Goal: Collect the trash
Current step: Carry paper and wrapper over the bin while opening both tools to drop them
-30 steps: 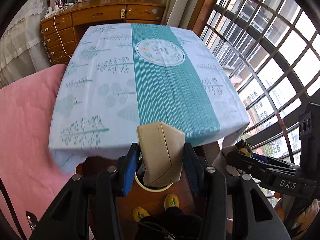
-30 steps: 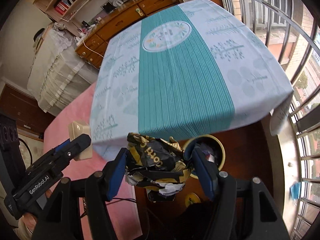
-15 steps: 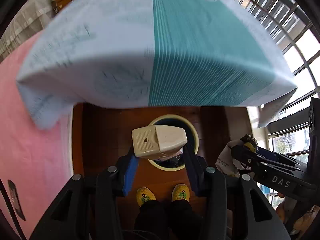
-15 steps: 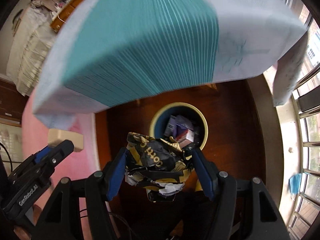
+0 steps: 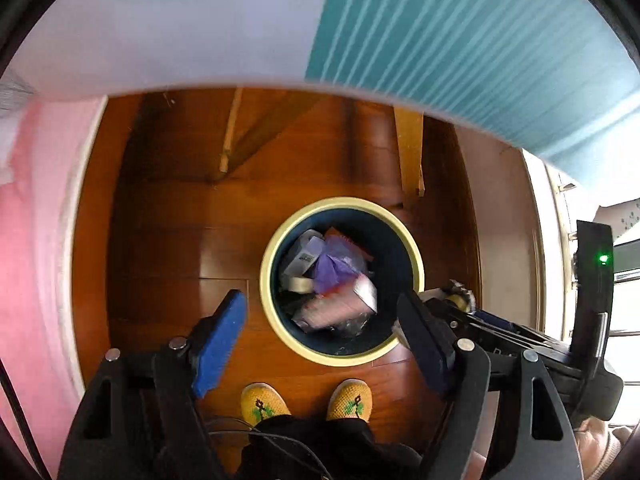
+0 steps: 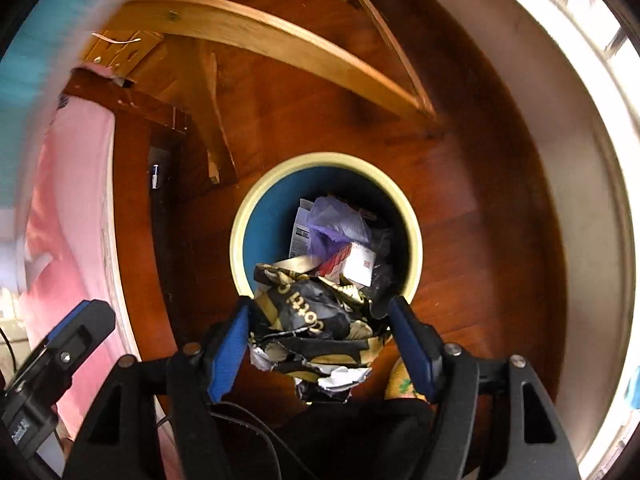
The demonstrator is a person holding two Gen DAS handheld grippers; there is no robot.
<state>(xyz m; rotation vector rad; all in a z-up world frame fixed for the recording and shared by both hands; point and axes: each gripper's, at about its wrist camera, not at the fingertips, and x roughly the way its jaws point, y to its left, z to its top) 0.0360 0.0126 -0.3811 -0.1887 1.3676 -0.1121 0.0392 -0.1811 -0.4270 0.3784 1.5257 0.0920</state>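
2 sets of tongs are pointed down at the bin (image 5: 416, 264), which stands on the wooden floor (image 5: 168, 248) below the table (image 5: 460, 40) edge, with bare floor around its rim. The left tongs (image 5: 320, 332) have just been opening and are seen wide and empty. The right tongs (image 6: 320, 332), also just widening, have a crumpled black-and-gold wrapper (image 6: 316, 320) between the pads; contact cannot be told.
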